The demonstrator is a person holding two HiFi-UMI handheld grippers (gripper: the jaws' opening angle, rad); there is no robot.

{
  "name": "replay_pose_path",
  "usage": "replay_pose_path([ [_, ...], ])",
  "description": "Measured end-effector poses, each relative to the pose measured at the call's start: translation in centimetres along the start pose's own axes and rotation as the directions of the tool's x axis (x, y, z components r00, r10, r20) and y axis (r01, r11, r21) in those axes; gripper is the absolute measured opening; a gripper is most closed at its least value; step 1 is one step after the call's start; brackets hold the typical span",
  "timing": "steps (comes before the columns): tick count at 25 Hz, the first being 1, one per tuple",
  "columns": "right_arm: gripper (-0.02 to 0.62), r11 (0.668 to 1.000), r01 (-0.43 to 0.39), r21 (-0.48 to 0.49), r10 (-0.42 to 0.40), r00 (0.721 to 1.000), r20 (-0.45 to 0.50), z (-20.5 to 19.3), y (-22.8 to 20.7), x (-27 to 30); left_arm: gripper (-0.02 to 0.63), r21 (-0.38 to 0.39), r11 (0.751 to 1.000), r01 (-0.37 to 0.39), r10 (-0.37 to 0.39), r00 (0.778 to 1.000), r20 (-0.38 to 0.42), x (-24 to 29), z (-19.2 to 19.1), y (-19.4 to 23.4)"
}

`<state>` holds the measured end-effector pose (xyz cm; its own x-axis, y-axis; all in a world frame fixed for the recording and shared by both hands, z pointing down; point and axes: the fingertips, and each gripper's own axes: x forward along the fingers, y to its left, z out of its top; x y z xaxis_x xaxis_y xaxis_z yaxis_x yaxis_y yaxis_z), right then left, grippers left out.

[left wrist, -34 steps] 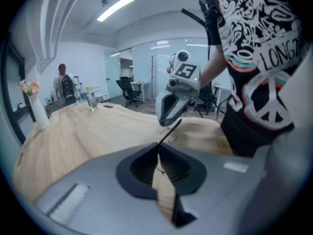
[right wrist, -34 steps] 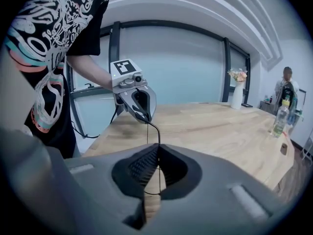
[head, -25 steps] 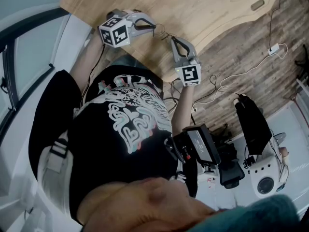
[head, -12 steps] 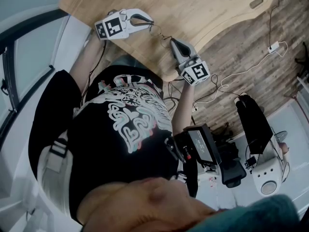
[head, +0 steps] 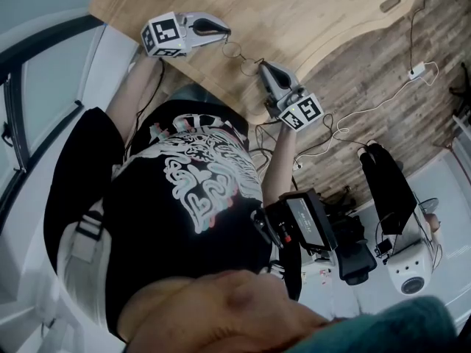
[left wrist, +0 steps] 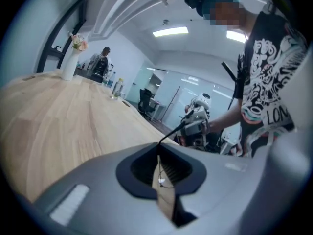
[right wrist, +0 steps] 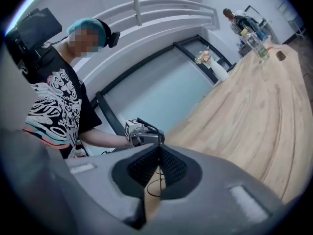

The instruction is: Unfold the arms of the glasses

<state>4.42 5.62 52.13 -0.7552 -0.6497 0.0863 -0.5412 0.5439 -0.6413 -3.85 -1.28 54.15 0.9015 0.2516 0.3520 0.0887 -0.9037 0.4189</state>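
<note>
Wooden table (head: 316,9): curved near edge runs just under right gripper (head: 260,65); broad bare tabletop beyond, vase (right wrist: 215,68) and bottles (right wrist: 256,42) only at far end. Wire-frame glasses (head: 237,50) stretched between both grippers, over tabletop close to that edge. Left gripper (head: 223,32): forearm extended, tips pointing across toward right one, jaws pinched together on thin temple arm. Right gripper: angled up from table edge, jaws closed on wire beside round lens rim.
</note>
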Motion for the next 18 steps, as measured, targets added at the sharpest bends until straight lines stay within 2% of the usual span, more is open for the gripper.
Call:
replay_pose_path([
  [10,0.002,0.998,-0.061,0.027,0.061,0.998,0.011,0.8,1.1,0.4,0.0,-0.069,0.998,-0.014,0.017,0.999,0.037,-0.6,0.4,0.7],
  [18,0.002,0.999,-0.032,0.0,0.032,0.999,0.016,0.8,0.5,0.2,0.001,-0.101,0.995,-0.018,0.023,0.998,0.052,-0.7,0.2,0.8],
])
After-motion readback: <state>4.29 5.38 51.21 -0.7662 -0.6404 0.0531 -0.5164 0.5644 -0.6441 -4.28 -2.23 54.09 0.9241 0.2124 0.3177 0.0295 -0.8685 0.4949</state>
